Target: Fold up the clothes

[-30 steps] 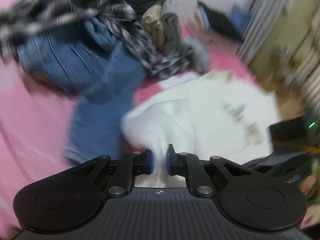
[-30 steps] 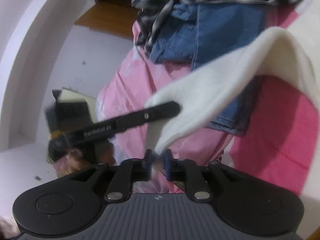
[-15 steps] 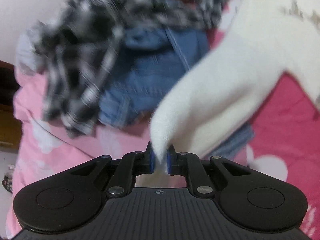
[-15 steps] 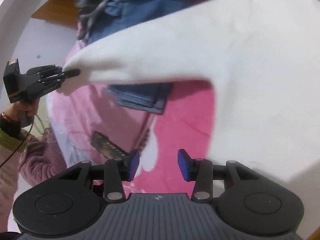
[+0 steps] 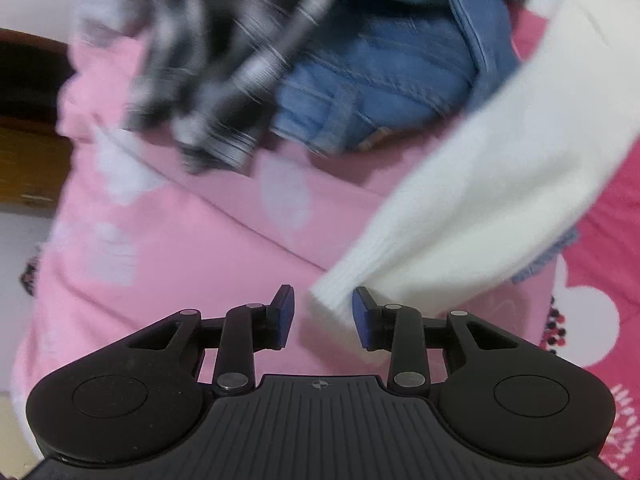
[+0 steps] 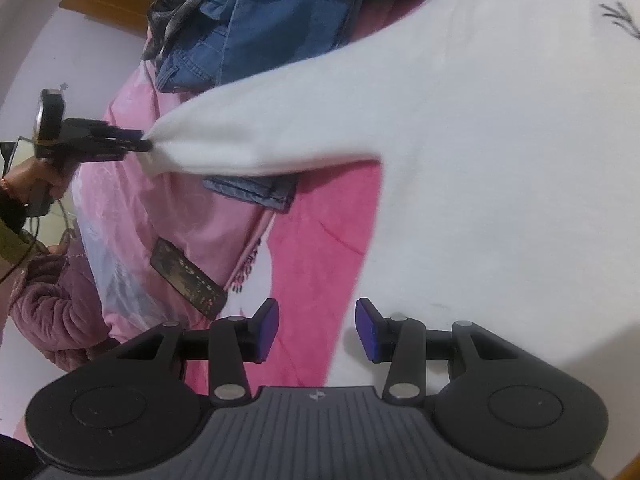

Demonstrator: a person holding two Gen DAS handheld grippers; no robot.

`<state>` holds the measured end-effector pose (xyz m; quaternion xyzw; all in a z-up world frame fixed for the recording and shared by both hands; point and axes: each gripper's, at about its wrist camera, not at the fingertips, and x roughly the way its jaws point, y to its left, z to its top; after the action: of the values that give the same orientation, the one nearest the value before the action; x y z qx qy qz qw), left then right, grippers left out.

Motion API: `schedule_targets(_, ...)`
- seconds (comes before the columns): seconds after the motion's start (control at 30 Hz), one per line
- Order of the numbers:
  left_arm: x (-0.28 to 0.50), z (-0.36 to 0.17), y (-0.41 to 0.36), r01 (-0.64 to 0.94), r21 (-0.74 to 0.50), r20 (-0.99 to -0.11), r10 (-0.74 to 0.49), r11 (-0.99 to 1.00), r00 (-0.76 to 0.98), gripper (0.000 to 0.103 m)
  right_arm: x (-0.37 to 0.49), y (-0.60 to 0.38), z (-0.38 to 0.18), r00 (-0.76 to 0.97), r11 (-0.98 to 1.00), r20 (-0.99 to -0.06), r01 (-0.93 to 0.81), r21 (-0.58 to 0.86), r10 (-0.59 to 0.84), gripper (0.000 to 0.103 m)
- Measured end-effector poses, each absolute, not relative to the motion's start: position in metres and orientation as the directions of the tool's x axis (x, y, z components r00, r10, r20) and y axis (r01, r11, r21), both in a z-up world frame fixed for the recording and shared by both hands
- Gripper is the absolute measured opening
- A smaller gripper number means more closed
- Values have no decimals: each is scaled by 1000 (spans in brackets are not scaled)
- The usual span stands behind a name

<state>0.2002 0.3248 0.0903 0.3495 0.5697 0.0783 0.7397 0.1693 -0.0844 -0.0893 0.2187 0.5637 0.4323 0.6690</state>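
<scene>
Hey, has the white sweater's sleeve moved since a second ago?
Yes. In the right wrist view the white sweater sleeve ran down to the right claw; now it stretches sideways across the pink bedsheet toward the left claw, below the jeans.

In the left wrist view we see the plaid garment (image 5: 224, 64) only as a smear of dark and pale stripes; its top is cut by the picture's edge. The jeans (image 5: 384, 76) are also soft, and the white sweater (image 5: 500, 184) covers their right part. The sweater runs out of the picture at the right. In the right wrist view the sweater's body leaves the picture at the right too, and we cannot read the small dark print (image 6: 620, 18) on it. The dark flat object (image 6: 186, 278) on the pink cover (image 6: 168, 200) is too small to name.
</scene>
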Motion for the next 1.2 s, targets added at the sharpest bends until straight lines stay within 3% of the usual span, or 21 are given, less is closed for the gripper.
schedule_targets(0.13, 186, 120, 312, 201, 652, -727, 529, 731, 437, 34, 161, -112, -90, 43, 556, -572, -306, 773, 819, 45)
schedule_targets(0.27, 187, 134, 281, 122, 589, -724, 454, 799, 519, 35, 152, -147, -87, 124, 589, -579, -265, 763, 806, 45)
schedule_targets(0.5, 196, 95, 176, 222, 192, -804, 23, 956, 594, 35, 142, -215, -77, 326, 636, -566, -170, 753, 757, 45)
schedule_targets(0.63, 206, 32, 129, 248, -98, -806, -224, 964, 548, 35, 133, -256, -84, 412, 680, -601, -65, 730, 685, 43)
schedule_targets(0.73, 208, -23, 95, 255, -237, -804, -337, 937, 490, 35, 126, -289, -88, 472, 710, -631, 15, 704, 616, 43)
schedule_targets(0.93, 197, -82, 52, 282, -295, -802, -397, 913, 446, 35, 130, -375, -82, 654, 702, -615, 176, 690, 441, 43)
schedule_targets(1.2, 192, -108, 50, 248, -289, -816, -373, 925, 442, 35, 146, -502, -122, 797, 403, -576, 475, 783, 181, 51)
